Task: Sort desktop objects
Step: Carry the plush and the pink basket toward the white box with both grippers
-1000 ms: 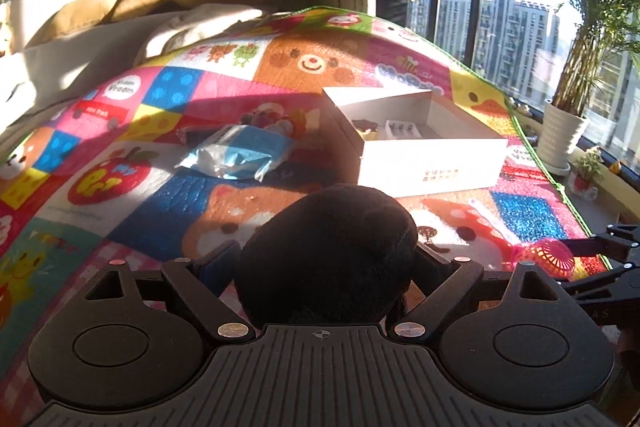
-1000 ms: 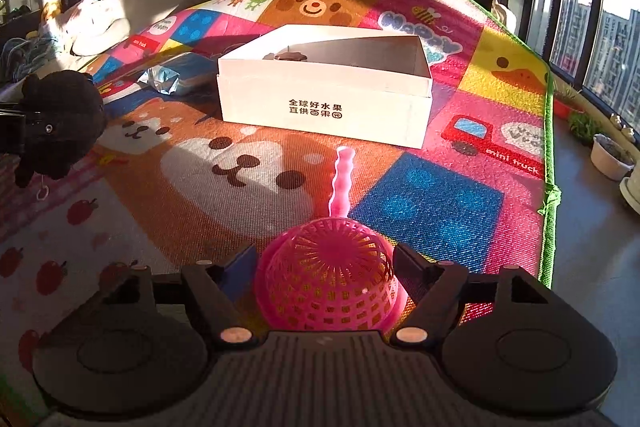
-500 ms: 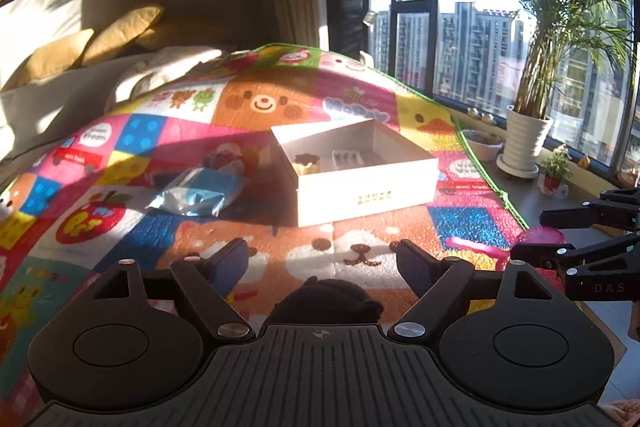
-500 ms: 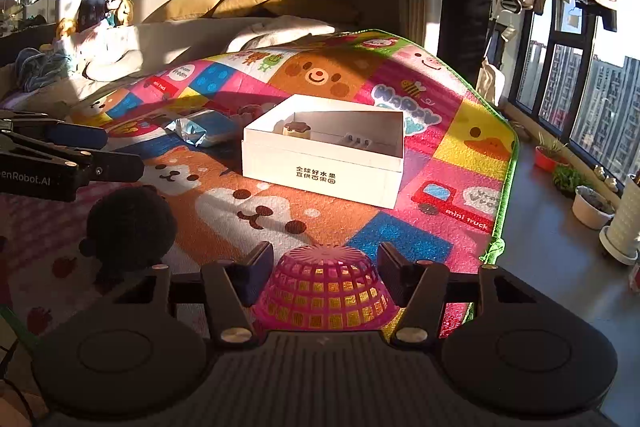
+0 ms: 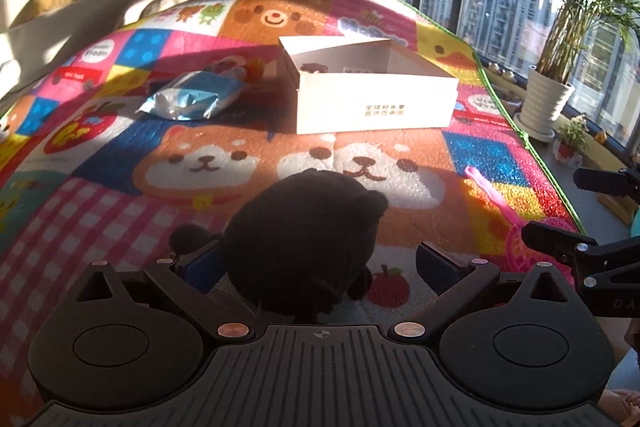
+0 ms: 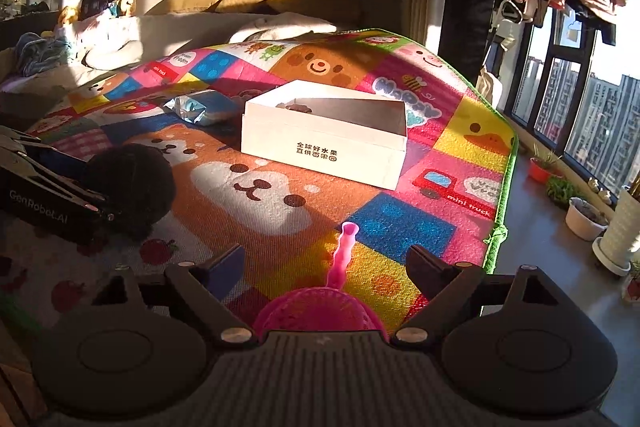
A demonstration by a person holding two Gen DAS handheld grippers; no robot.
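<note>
Now our left gripper (image 5: pixel 320 259) opens around the fuzzy black plush toy (image 5: pixel 304 243), pads apart from it. Our right gripper (image 6: pixel 324 263) opens too, straddling the pink plastic mesh scoop (image 6: pixel 320 311) near the colourful play mat's (image 6: pixel 280 195) front edge, both lined up toward the white cardboard box (image 6: pixel 324 147).

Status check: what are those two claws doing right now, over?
Left gripper opening around black plush. Right gripper opening over pink strainer. White box ahead, path clear.

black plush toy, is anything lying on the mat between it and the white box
Nothing visible does. The black plush toy sits between the opening jaws of the left hand-held gripper, and bare play mat runs from it to the white box. The blue foil packet lies off to the left.
</note>
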